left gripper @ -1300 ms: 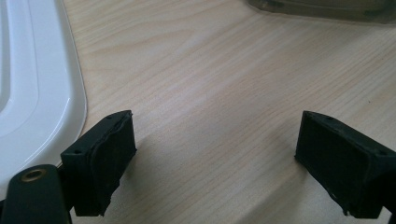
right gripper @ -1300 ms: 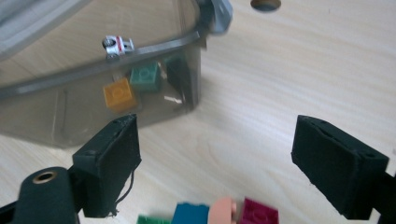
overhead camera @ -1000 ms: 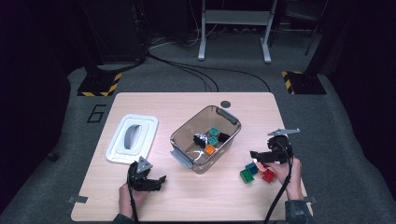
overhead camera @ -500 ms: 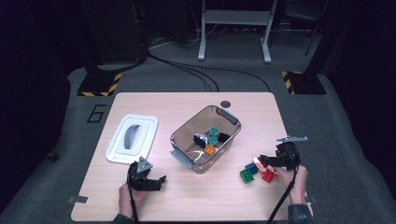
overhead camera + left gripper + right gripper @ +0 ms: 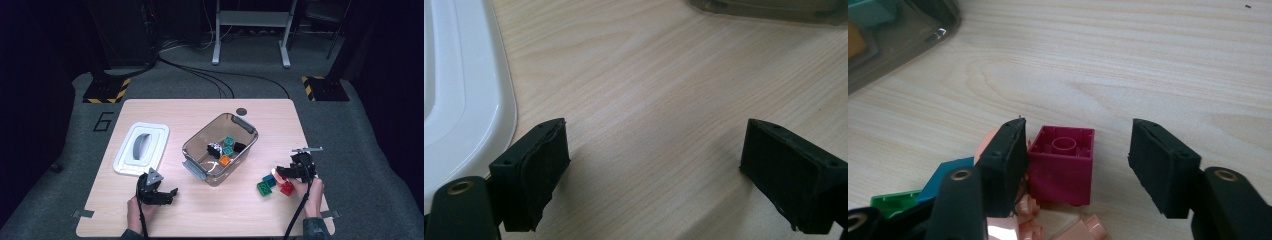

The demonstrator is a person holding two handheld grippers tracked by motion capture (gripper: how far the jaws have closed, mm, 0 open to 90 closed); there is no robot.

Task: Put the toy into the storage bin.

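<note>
My right gripper (image 5: 1075, 167) jaws have just been closing round the small dark-red plastic brick (image 5: 1062, 165) on the wooden table (image 5: 1128, 60), left pad touching, right w/ gap: grasp step, next squeeze & lift; left gripper (image 5: 651, 175) open, idle.

white lid (image 5: 142, 149), clear bin (image 5: 220, 147)

room surrounding table (image 5: 165, 112) staying dark, floor fading to black toward 9 and 3 o'clock. overhead light falling evenly on tabletop, casting soft shadows. glare glinting on clear bin (image 5: 194, 146) rim. high view looking soft, grainy. gripper views showing sharp wood grain, near jaws blurring at 6 o'clock.
</note>
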